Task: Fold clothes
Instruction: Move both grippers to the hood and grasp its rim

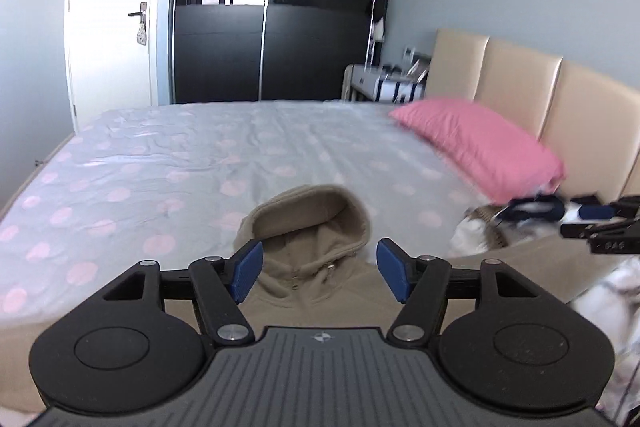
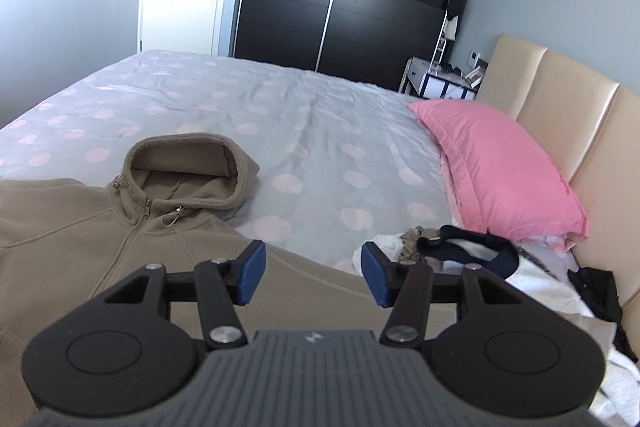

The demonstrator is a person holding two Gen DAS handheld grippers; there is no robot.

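- My left gripper (image 1: 320, 269) stands open over the collar of the tan hoodie (image 1: 308, 227), nothing between the pads.
- My right gripper (image 2: 313, 273) is open too, holding nothing, above the hoodie's shoulder.
- The hoodie lies flat, zip up, on the near part of the bed (image 2: 280, 107), hood toward the wardrobe (image 2: 352, 7).
- A heap of clothes (image 2: 460, 247) lies beside the pink pillow (image 2: 500, 163).
- Beyond the hood the sheet lies bare.

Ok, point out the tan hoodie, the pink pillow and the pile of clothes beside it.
tan hoodie (image 2: 60, 239): right wrist view, on the chest left of the zip.
pink pillow (image 2: 504, 171): right wrist view, middle of its top face.
pile of clothes (image 2: 532, 283): right wrist view, on the white garment.
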